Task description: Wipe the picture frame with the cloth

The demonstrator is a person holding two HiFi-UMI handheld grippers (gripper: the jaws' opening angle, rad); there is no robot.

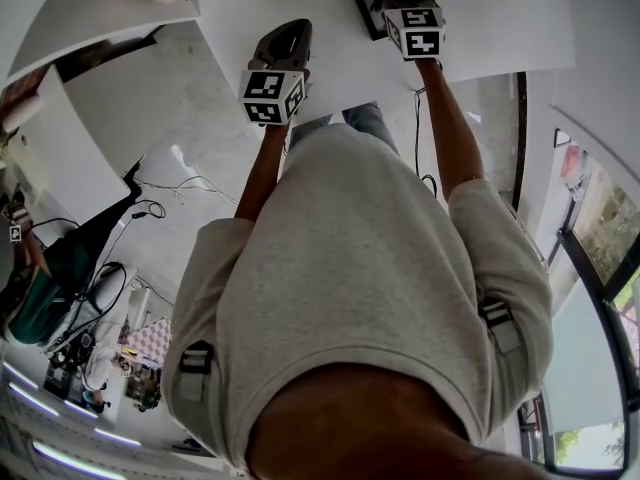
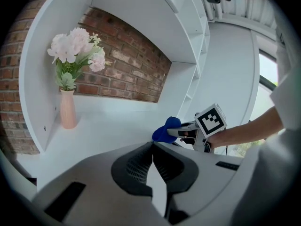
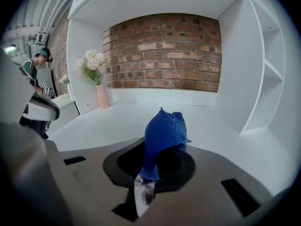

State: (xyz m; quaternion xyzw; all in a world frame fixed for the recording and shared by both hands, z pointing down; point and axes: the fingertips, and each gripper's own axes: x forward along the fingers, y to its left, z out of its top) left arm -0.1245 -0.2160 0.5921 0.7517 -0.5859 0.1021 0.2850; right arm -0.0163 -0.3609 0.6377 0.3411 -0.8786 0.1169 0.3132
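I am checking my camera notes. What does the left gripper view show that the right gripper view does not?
Only the left gripper view: the right tool seen from outside, with its marker cube and the person's forearm; also how the left tool stands: jaws together, empty. Only the right gripper view: a second person at the far left, and the right tool's jaws shut on the blue cloth from close up. Both: the blue cloth, the pink vase of flowers and the brick wall.
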